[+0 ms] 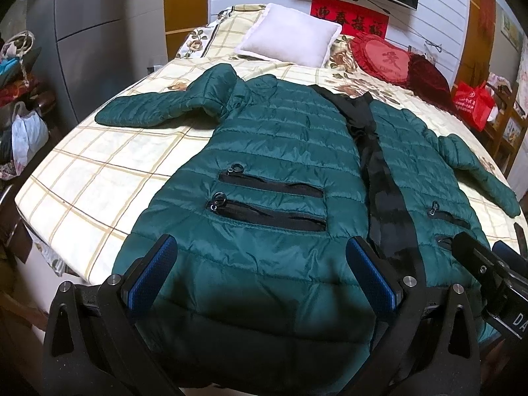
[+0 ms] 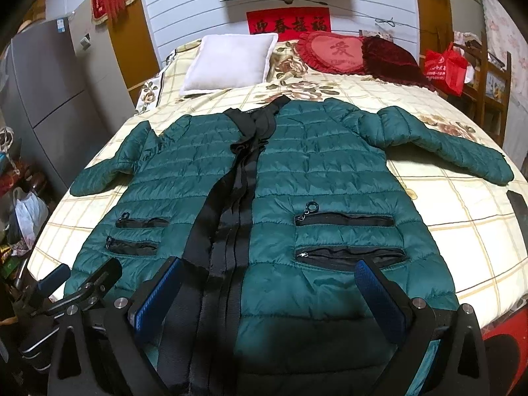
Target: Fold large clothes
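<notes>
A dark green quilted puffer jacket [image 1: 270, 151] lies flat, front up, on the bed, sleeves spread out to both sides; it also shows in the right wrist view [image 2: 323, 171]. A black zipper band [image 2: 231, 198] runs down its middle. My left gripper [image 1: 260, 257] is open and empty above the jacket's left hem, below two black pocket zips [image 1: 267, 198]. My right gripper [image 2: 269, 277] is open and empty above the right hem, beside the zipper band. The right gripper's body [image 1: 488, 274] shows at the left view's right edge.
The bed [image 2: 462, 217] has a cream plaid floral sheet. A white pillow [image 2: 231, 62] and red heart cushion [image 2: 333, 52] lie at the head. A red bag [image 2: 444, 69] sits on a wooden chair at right. A grey cabinet [image 2: 49, 99] and bags stand at left.
</notes>
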{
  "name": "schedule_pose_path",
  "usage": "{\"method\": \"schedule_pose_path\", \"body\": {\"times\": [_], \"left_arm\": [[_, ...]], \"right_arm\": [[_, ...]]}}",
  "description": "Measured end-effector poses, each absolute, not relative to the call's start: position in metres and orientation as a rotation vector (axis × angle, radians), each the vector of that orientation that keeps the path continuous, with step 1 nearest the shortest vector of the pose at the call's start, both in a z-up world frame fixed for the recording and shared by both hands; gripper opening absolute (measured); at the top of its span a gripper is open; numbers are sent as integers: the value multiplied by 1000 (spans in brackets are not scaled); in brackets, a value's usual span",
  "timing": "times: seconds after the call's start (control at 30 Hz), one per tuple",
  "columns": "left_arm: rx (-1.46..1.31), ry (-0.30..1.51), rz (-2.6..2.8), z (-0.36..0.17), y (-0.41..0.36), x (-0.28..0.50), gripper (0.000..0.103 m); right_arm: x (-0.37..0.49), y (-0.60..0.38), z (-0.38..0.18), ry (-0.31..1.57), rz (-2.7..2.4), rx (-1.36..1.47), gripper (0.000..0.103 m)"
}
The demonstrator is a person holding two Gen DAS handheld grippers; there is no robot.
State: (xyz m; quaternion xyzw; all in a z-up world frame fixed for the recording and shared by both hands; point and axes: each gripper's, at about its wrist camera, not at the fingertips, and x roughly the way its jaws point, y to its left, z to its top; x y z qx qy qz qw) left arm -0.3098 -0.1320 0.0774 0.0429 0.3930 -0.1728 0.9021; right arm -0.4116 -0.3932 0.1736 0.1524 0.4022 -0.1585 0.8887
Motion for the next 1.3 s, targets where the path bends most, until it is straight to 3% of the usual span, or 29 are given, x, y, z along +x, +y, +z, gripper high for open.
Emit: {"method": "schedule_pose_path", "body": {"times": [1.3], "left_arm": [[118,839,-357,66,-145,-310,102]], "right_arm": [[-411,-397,166,864,-335,341,103]]}}
